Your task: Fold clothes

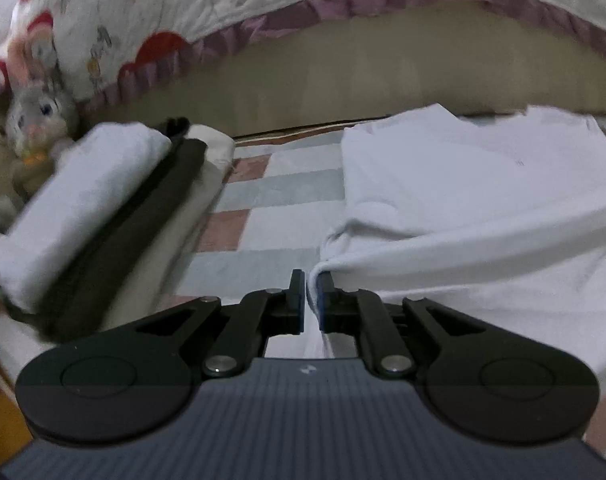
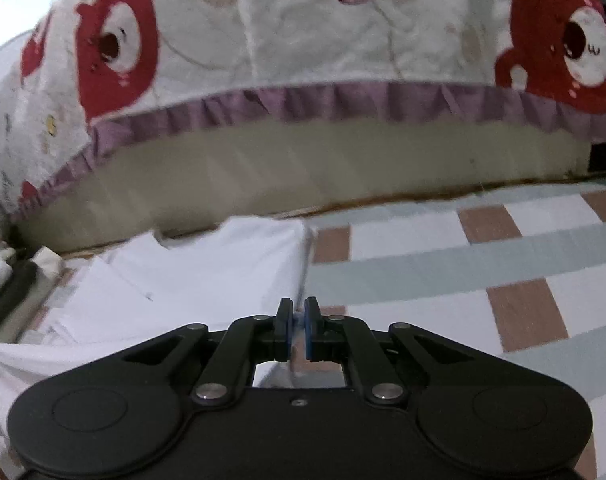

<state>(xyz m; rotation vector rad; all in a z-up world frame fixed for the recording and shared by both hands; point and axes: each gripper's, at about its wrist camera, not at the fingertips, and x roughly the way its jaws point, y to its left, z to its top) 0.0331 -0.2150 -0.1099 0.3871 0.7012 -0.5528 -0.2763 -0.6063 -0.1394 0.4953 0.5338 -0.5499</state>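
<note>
The white garment (image 1: 463, 184) is spread on the checked sheet (image 1: 271, 188), its near edge lifted into a taut band that's pinched at one corner by the left gripper (image 1: 311, 300), jaws closed on the cloth. The other corner looks to be nipped by the right gripper (image 2: 299, 326), jaws nearly together with a sliver of white between them, though it's blurry there. Held at both ends like that, the edge is probably kept straight so it can be carried over in a fold. A folded stack (image 1: 87, 208) is parked off to the left, out of the way. What kind of garment it is can't be made out, and its near part is hidden under the grippers.
</note>
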